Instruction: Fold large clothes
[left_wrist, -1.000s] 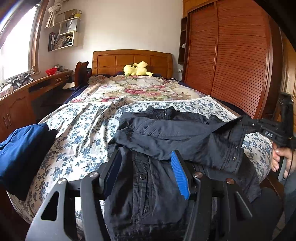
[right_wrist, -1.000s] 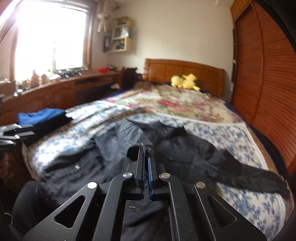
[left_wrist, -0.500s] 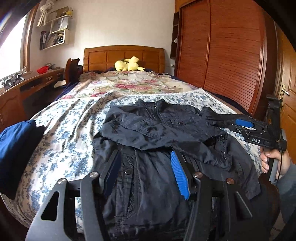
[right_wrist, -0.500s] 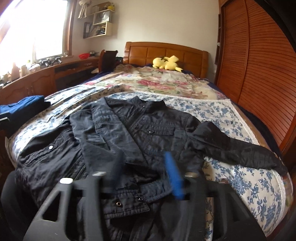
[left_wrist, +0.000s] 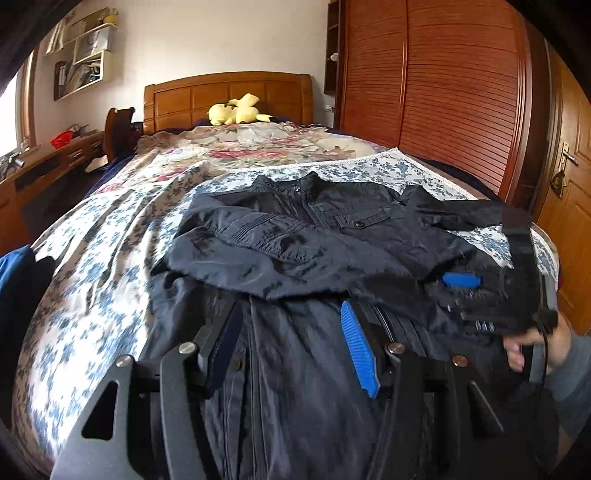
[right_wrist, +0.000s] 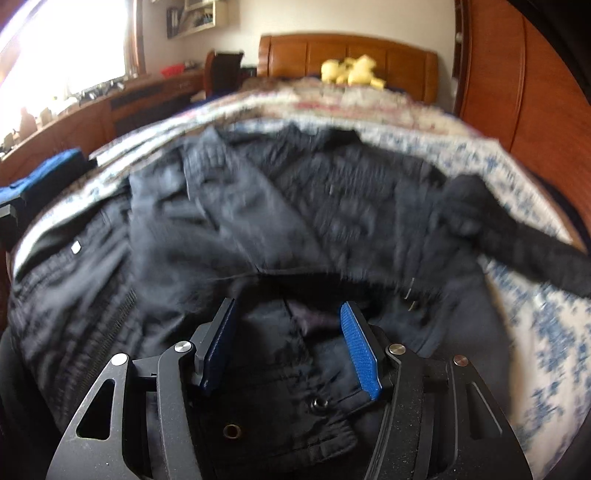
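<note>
1. Your left tongs (left_wrist: 288, 347): jaws spread wide, holding nothing; the blue ribbed pads (left_wrist: 358, 350) hang over the near hem area of the jacket.
2. Your right tongs (right_wrist: 290, 345): jaws likewise spread wide and empty, poised above the jacket's near edge, where two snap fasteners show. The left wrist view shows the same tool at right, blurred, gripped in your right hand (left_wrist: 532, 347).
3. Jacket (left_wrist: 314, 240): dark navy, large, lying face up on the near end of the bed, collar toward the far side and hem toward you. The left sleeve is folded across the chest, forming a thick band over the front. The right sleeve (right_wrist: 524, 243) stretches out to the right over the coverlet. The right wrist view is motion-blurred, so finer creases cannot be read.
4. Bed (left_wrist: 92, 258): covered by a white coverlet with blue flowers at the near end and a pink-flowered quilt (left_wrist: 251, 147) farther off.
5. Headboard (left_wrist: 229, 96): wooden, at the far end, with a yellow plush toy (left_wrist: 236, 110) in front of it.
6. Blue folded garment (right_wrist: 48, 173): off the bed's near left corner.
7. Wardrobe (left_wrist: 443, 92): slatted wooden doors along the right wall.
</note>
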